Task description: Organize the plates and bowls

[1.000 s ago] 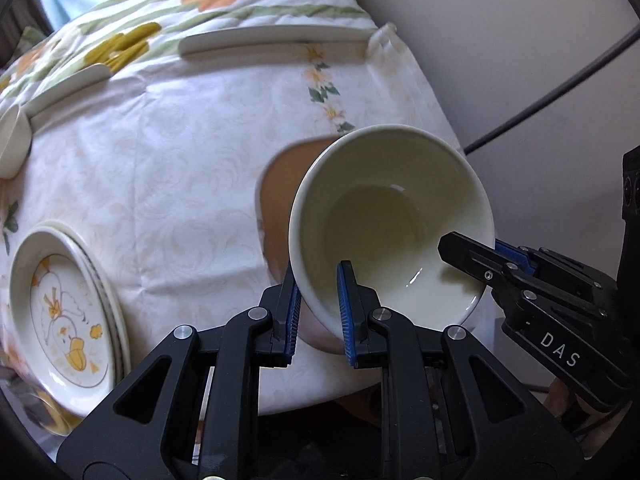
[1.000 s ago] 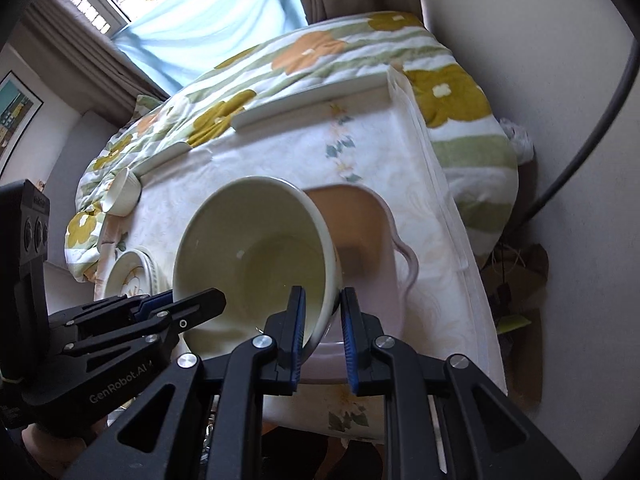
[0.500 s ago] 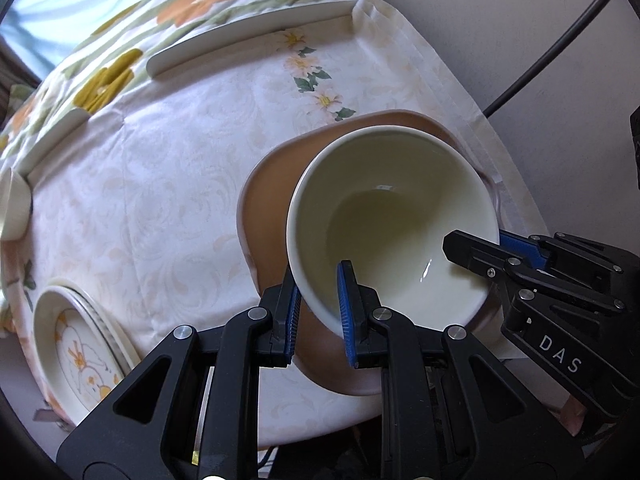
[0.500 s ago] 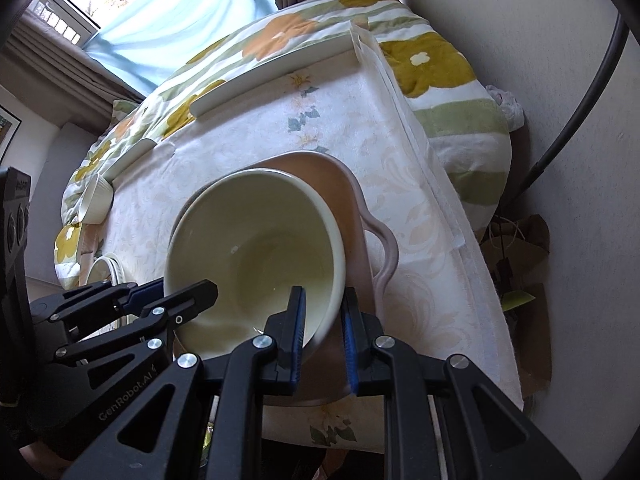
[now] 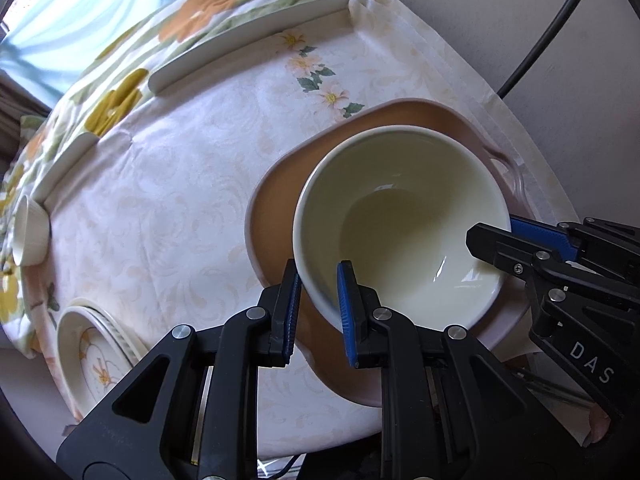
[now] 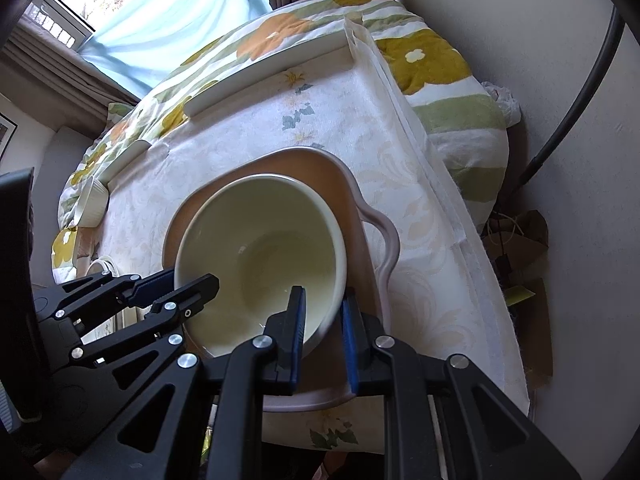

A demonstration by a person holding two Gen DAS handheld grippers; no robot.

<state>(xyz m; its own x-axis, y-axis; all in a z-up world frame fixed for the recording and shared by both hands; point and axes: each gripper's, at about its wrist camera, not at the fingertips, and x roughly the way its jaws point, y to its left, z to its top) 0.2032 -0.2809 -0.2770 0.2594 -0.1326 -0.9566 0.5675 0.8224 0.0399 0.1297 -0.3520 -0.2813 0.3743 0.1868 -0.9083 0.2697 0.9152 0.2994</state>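
Note:
A large cream bowl (image 5: 404,216) sits low inside a pink handled dish (image 5: 280,200) near the table's right front corner. My left gripper (image 5: 318,308) is shut on the bowl's near-left rim. My right gripper (image 6: 322,316) is shut on its near-right rim; the bowl (image 6: 260,256) and pink dish (image 6: 360,216) fill the right wrist view. Each gripper shows in the other's view. A stack of cream plates with a duck print (image 5: 96,360) lies at the front left. A small white ribbed bowl (image 5: 30,236) stands at the left edge.
A flowered white tablecloth (image 5: 180,184) covers the table. Long white rectangular plates (image 5: 248,52) lie along the far edge. A wall and a black cable (image 5: 560,28) are close on the right. The table's right edge (image 6: 472,248) drops to floor clutter.
Both grippers carried the bowl forward and down over the pink dish, from above its near edge to low inside it. Both stayed shut on the rim.

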